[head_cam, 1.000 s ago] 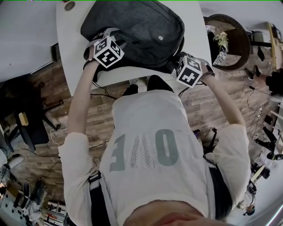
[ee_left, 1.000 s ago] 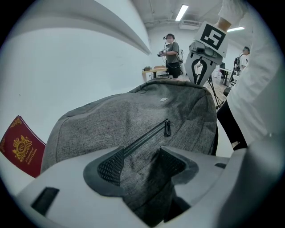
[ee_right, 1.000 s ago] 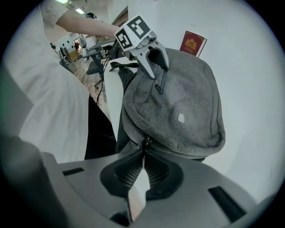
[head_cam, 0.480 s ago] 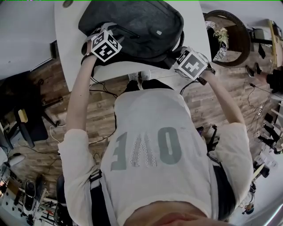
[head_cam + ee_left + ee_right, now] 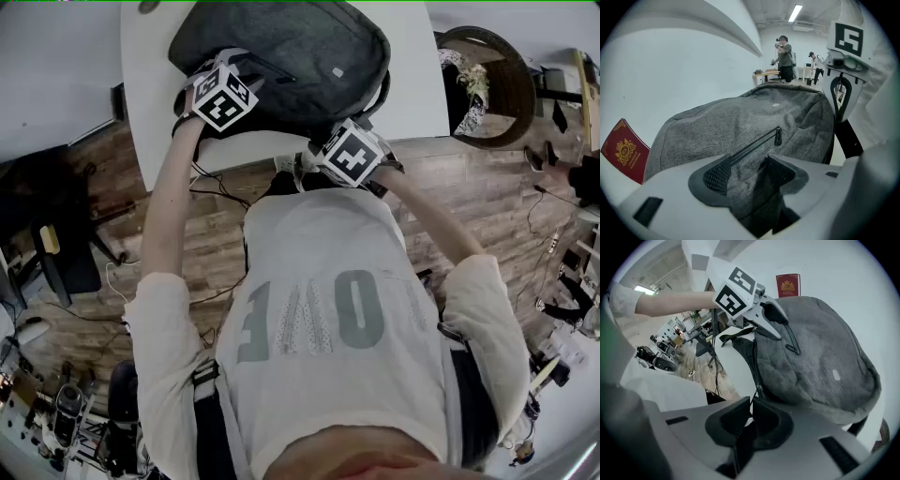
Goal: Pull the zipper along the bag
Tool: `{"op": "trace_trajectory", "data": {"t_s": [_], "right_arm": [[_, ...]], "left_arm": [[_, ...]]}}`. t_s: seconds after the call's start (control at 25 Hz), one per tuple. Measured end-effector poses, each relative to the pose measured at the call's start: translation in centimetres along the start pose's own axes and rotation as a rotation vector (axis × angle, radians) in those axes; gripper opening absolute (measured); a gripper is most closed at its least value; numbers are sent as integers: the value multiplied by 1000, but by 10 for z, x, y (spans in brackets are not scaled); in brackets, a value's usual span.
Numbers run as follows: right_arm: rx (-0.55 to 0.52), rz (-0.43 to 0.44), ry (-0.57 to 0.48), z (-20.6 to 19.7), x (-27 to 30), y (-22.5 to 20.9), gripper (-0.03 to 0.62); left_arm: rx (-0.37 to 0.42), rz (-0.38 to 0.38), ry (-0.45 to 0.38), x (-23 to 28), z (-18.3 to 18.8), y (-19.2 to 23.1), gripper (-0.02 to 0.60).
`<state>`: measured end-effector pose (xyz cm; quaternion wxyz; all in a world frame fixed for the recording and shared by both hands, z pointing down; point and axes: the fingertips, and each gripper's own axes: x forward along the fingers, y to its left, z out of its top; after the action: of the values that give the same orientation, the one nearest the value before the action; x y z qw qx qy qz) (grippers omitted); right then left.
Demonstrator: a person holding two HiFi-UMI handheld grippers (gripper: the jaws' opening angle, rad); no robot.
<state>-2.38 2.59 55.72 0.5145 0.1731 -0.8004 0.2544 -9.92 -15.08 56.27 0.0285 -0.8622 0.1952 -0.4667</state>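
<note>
A grey fabric backpack (image 5: 281, 47) lies flat on the white table (image 5: 150, 122). My left gripper (image 5: 747, 174) is at the bag's near left corner, shut on a fold of the grey fabric. Just beyond its jaws runs the closed front-pocket zipper (image 5: 754, 146). At the middle of the bag's near edge, my right gripper (image 5: 750, 409) is shut on the thin pull of the main zipper. That zipper's slider (image 5: 759, 391) sits just ahead of the pads, and the dark zipper track (image 5: 753, 359) runs away along the bag's side.
A red booklet (image 5: 623, 150) lies on the table beyond the bag. A round dark basket with a plant (image 5: 487, 89) stands on the wood floor to the right. Cables (image 5: 216, 192) trail under the table. People stand far off in the room (image 5: 785, 51).
My right gripper has moved left along the bag's near edge, from the right corner to about the middle. The left gripper has stayed at the left corner.
</note>
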Motion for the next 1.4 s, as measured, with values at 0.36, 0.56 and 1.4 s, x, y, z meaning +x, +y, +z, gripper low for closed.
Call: {"op": "trace_trajectory", "data": {"t_s": [0.36,0.56,1.4], "right_arm": [[72,20,-60,19,24,10,34],[16,5,-77,16,26,9,32],[198,-211,-115,-22,-8,-131,31]], "left_arm": [[-2,-2,-9,0,1,1,262],[47,-88,-2,-25,2,-1,262],[307,-10,245,-52,-55,0,160]]}}
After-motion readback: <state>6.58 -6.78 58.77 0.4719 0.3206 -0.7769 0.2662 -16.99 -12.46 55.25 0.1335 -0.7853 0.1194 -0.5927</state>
